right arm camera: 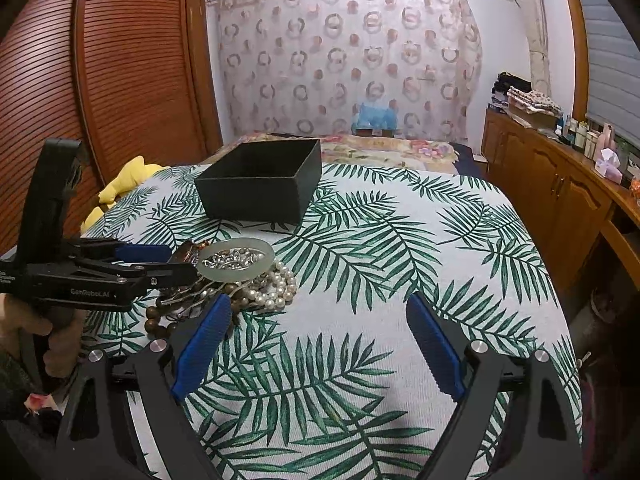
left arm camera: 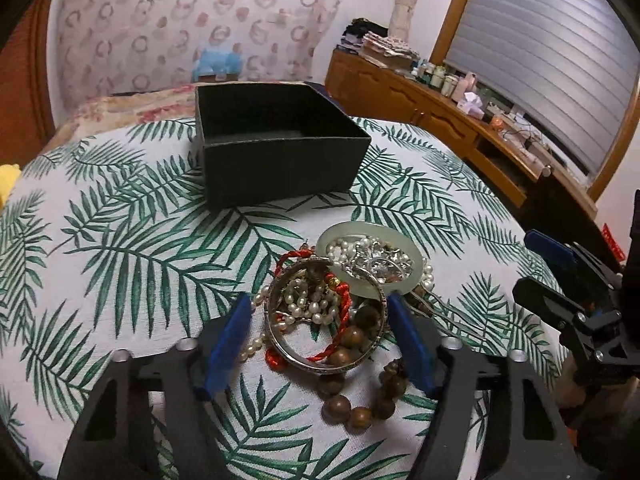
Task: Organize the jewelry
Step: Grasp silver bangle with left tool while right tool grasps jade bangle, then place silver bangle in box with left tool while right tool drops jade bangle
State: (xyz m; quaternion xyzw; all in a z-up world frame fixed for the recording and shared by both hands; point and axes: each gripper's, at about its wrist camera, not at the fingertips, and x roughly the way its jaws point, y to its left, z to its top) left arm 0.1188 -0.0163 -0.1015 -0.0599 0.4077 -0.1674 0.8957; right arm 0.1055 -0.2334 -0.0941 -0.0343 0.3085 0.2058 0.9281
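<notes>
Left gripper (left arm camera: 320, 332): its blue pads stood on either side of the silver bangle (left arm camera: 326, 320), jaws part-way closed around it. The right pad looked just at the rim, the left one a little apart, so no firm pinch yet.
Silver bangle: it lay tilted on top of the heap, with a red cord (left arm camera: 340, 312) and a pearl strand (left arm camera: 308, 304) threaded through its ring (a tangle waiting to happen).
Jewelry heap: near the front of the leaf-print tablecloth (left arm camera: 120, 260), with a pale jade bangle (left arm camera: 370, 256) leaning just behind the silver one and wooden beads (left arm camera: 352, 400) trailing toward the camera.
Black box (left arm camera: 276, 144): open and seemingly empty, sitting well behind the heap. Most likely the destination.
Right gripper (right arm camera: 320, 344): jaws wide, nothing between them, hovering over bare cloth beside the heap.
Step in hand: probably closing on the silver bangle to lift it out.
Doing it well: I'd want both pads square on the rim, not on the cord or pearls, then a slow lift to see what came along.
Risk: the cord could drag the rest, and the free gripper might need to pin the heap.
</notes>
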